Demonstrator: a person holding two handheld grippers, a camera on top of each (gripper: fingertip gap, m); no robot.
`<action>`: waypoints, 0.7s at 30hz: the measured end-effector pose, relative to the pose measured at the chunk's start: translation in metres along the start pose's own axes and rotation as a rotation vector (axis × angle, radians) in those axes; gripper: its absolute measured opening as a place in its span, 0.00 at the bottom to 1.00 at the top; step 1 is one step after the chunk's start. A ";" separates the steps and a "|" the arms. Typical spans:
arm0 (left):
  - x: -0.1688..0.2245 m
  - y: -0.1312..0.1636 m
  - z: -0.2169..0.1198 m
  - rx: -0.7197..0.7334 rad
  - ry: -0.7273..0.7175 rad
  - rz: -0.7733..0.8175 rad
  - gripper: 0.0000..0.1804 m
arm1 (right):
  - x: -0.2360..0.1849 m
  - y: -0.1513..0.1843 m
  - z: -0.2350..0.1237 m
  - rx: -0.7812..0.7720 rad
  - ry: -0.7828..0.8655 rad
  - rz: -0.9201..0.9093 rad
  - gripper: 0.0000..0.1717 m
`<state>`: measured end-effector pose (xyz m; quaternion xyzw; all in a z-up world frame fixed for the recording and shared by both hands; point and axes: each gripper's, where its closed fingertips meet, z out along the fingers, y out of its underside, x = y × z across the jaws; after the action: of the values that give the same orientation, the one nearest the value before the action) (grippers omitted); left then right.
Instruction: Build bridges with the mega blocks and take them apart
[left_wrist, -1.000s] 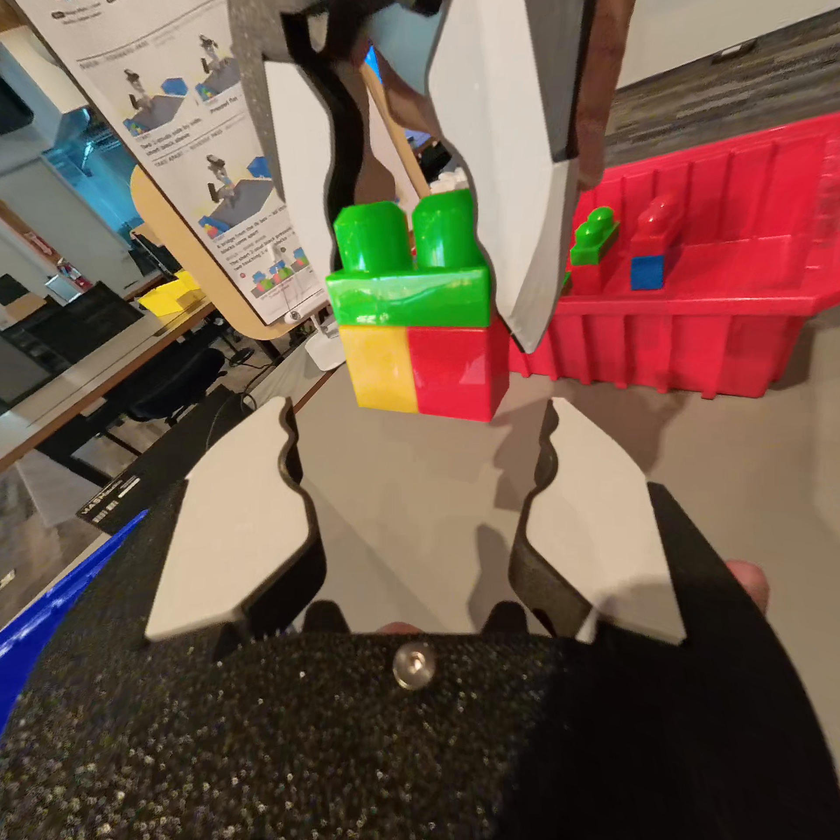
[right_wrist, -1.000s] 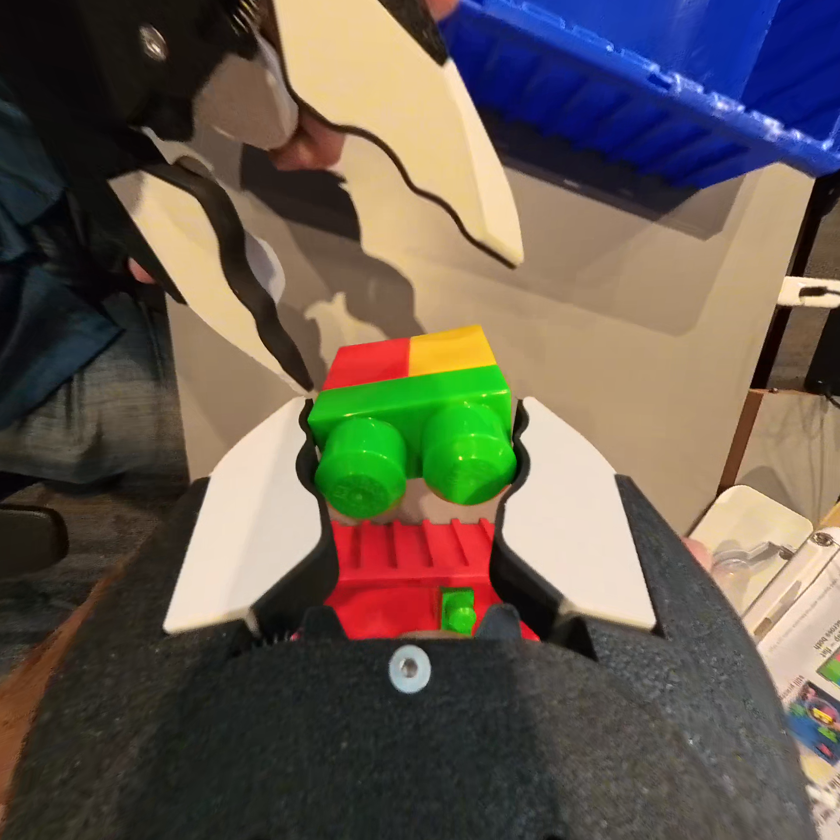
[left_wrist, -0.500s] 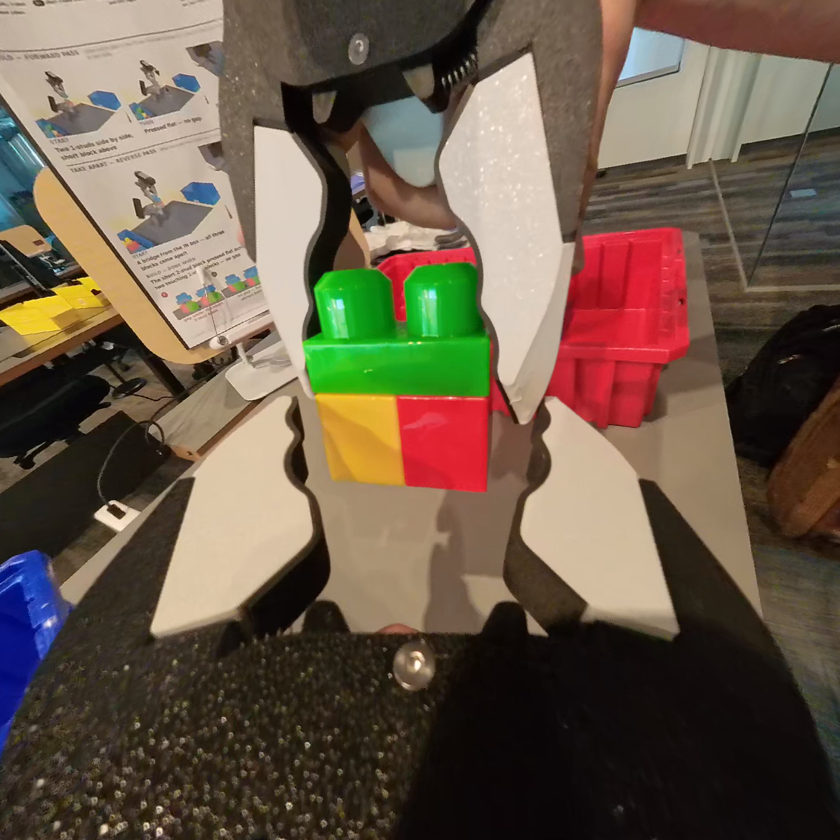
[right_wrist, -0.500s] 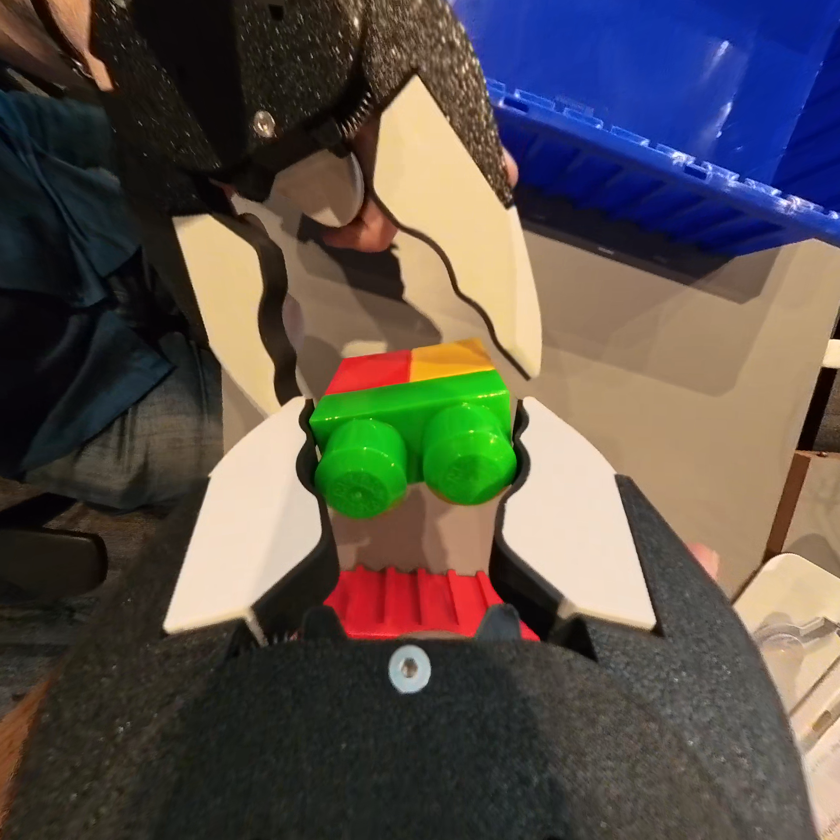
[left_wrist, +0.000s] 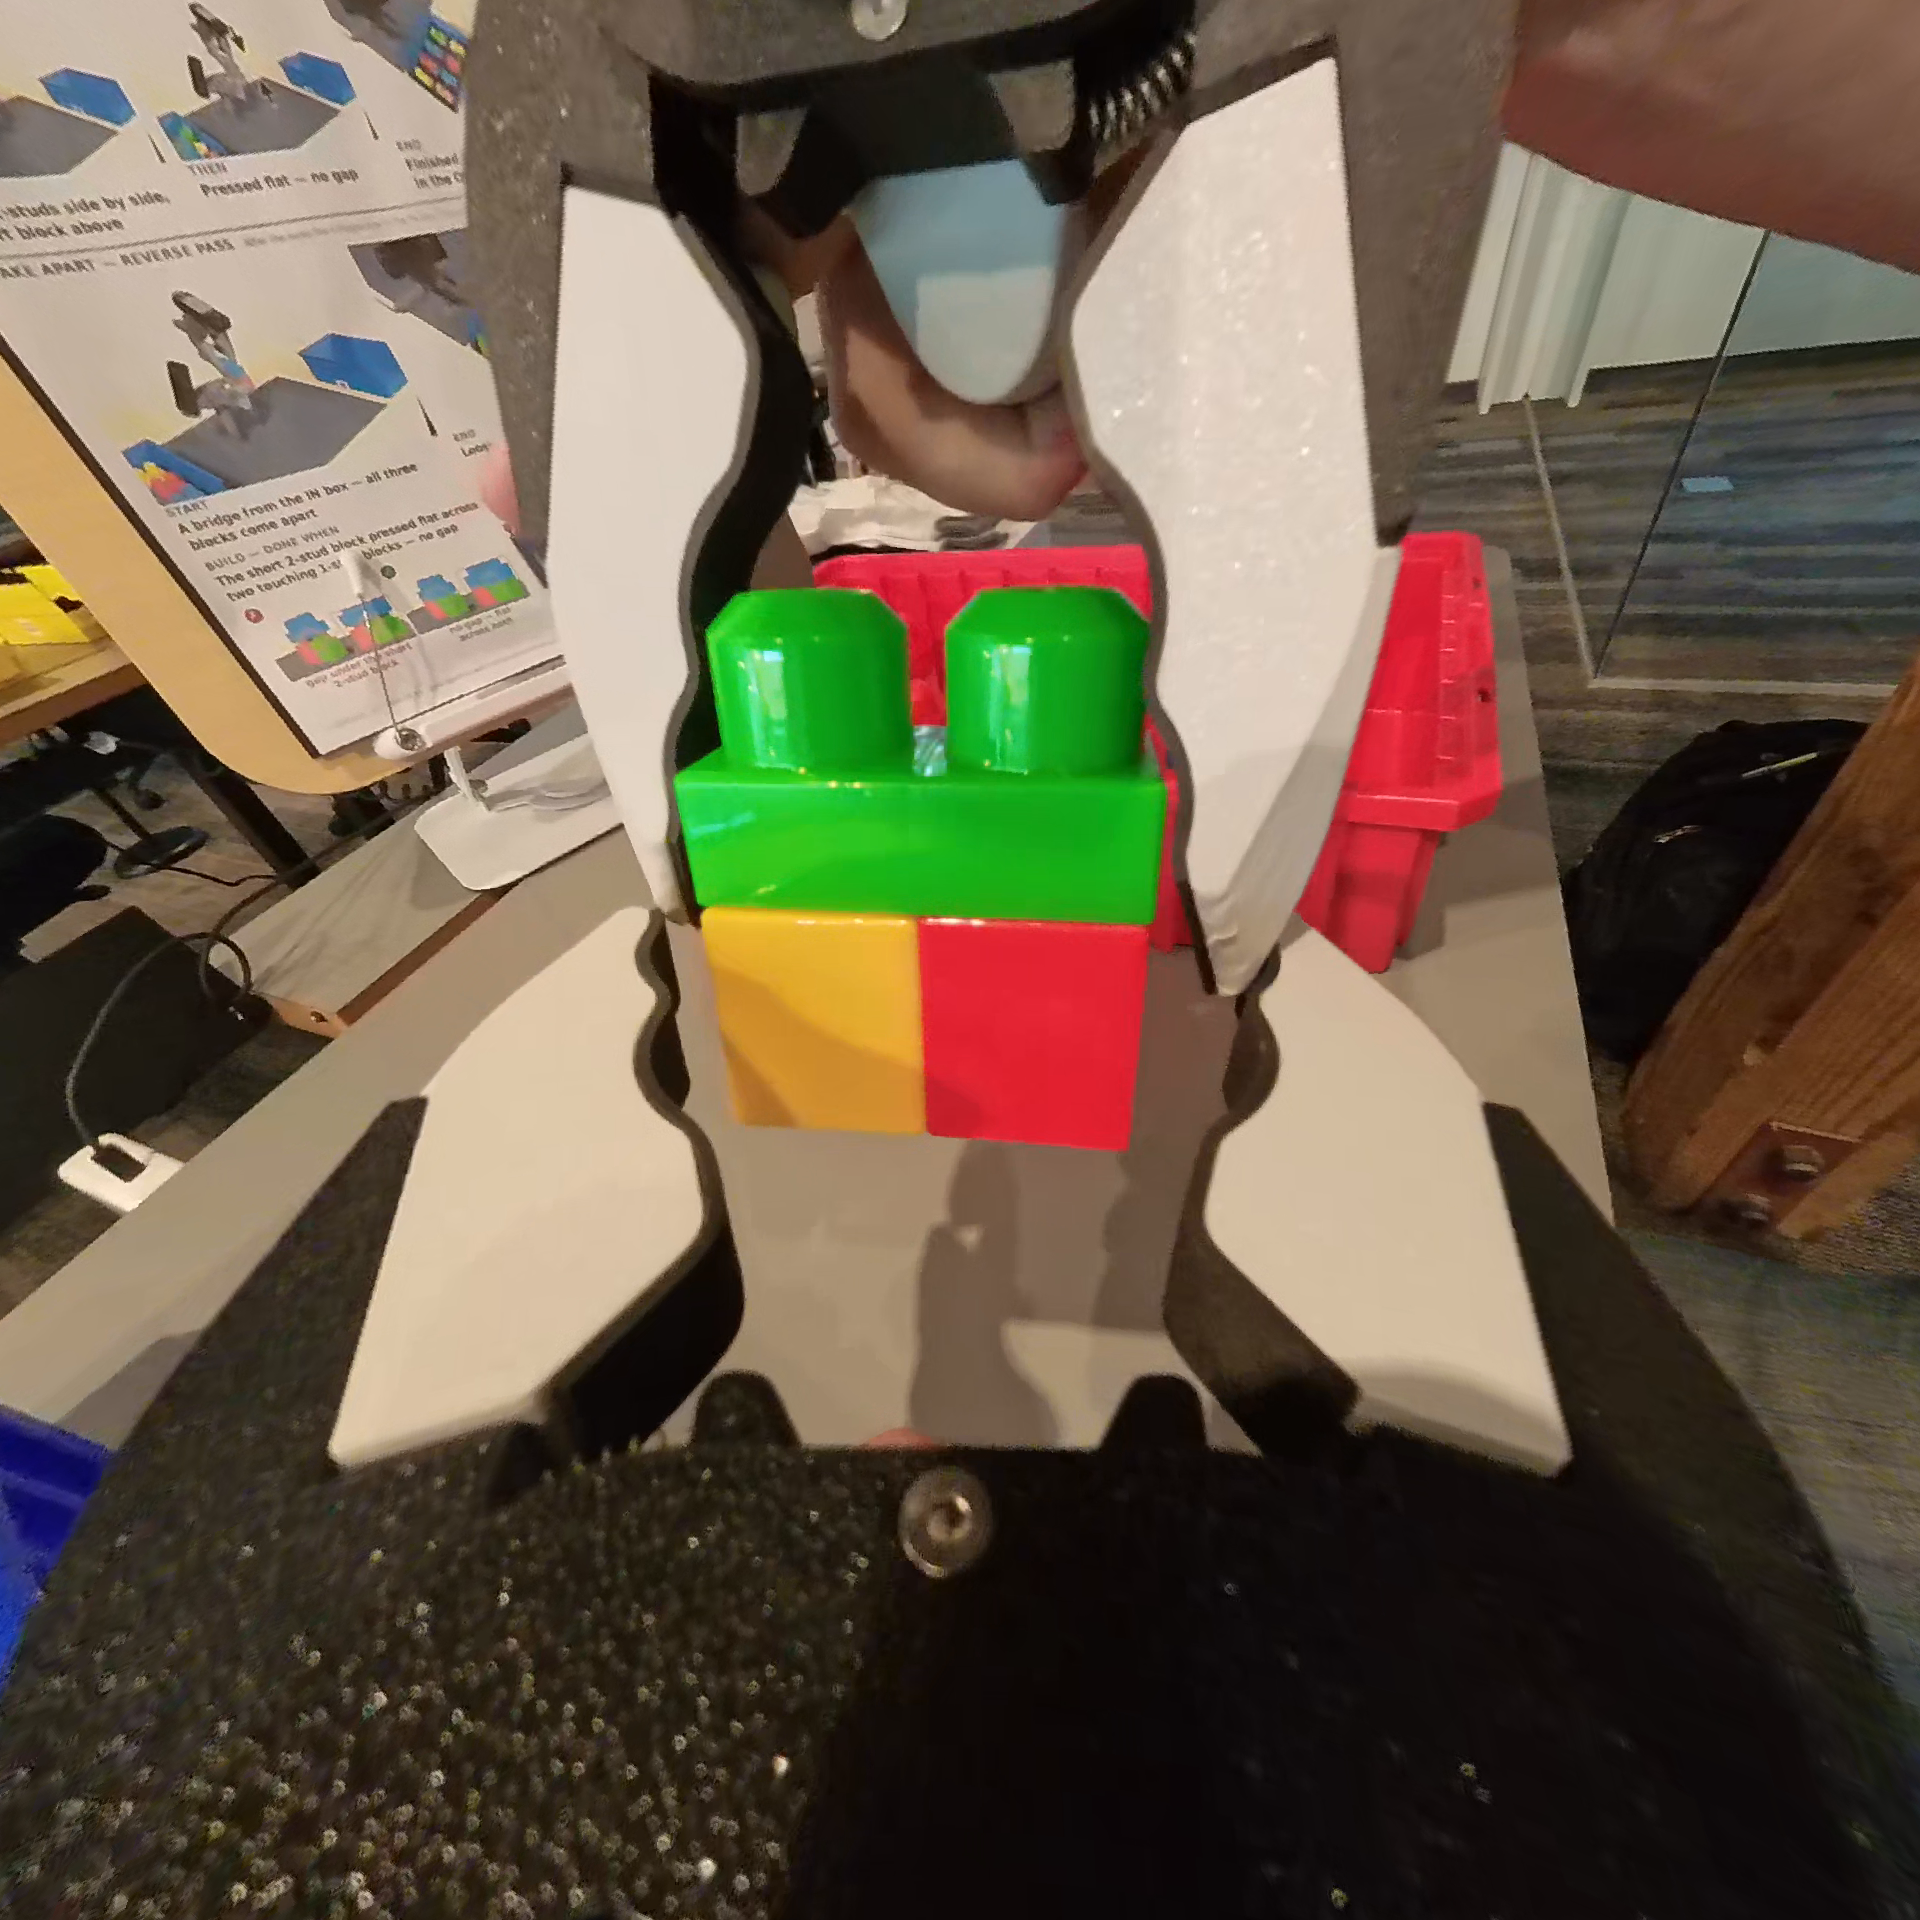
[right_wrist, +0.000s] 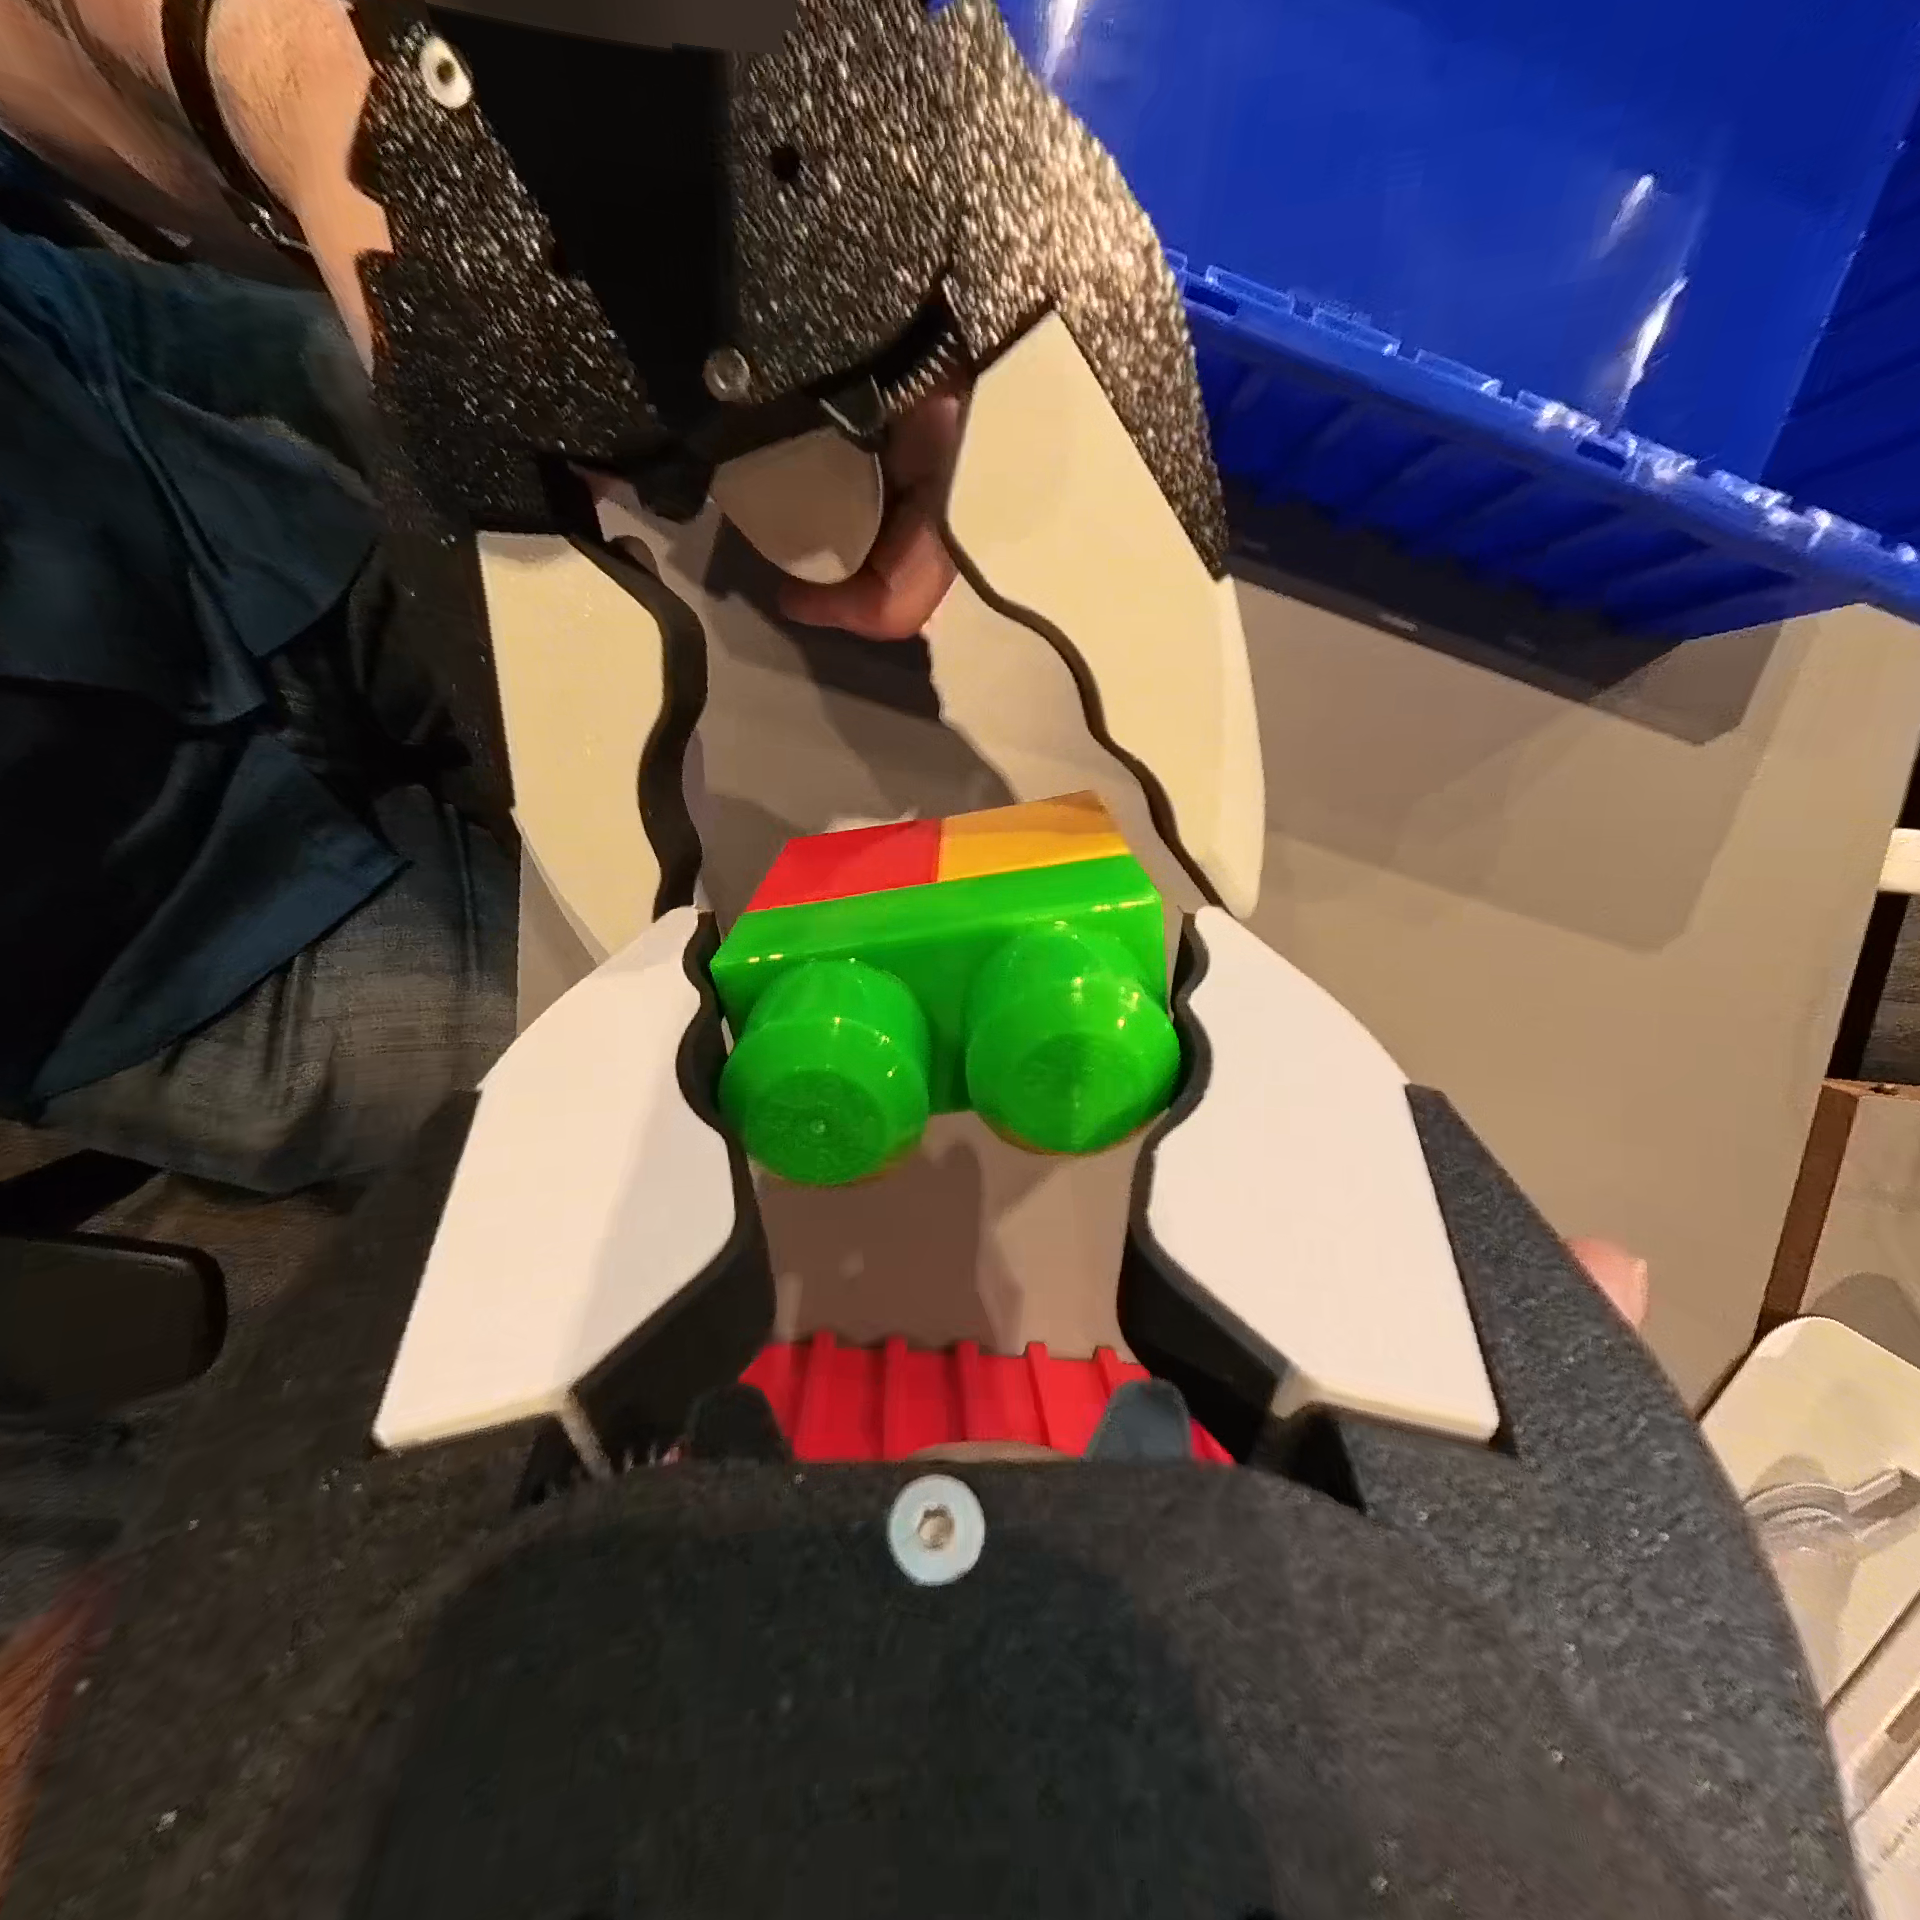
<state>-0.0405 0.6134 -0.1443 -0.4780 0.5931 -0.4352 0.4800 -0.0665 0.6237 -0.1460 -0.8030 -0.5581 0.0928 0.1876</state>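
The right gripper (right_wrist: 940, 1023) clamps both pads on a green block (right_wrist: 935, 935), held above the table; the left gripper (left_wrist: 951, 1039) faces it tip to tip, fingers spread wide, not touching.

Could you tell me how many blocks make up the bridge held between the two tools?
3: a green two-stud block on top, a yellow block below it at the left in the left wrist view, and a red block beside the yellow. More blocks may lie hidden in the red bin.

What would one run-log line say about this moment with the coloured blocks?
right gripper: shut on green block | yellow block, red block: attached beneath | left gripper: open around them | red bin: behind
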 end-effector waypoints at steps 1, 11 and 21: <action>0.000 0.000 0.000 -0.002 -0.002 -0.004 0.57 | 0.000 -0.001 0.000 0.003 0.008 -0.005 0.48; 0.004 0.005 -0.003 -0.053 0.032 -0.016 0.50 | -0.002 -0.007 -0.003 0.038 0.018 -0.021 0.48; 0.009 0.013 -0.004 -0.121 0.064 -0.078 0.45 | 0.000 -0.009 -0.003 0.056 0.051 -0.055 0.48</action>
<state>-0.0473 0.6070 -0.1572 -0.5149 0.6141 -0.4321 0.4137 -0.0734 0.6256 -0.1401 -0.7838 -0.5723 0.0825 0.2266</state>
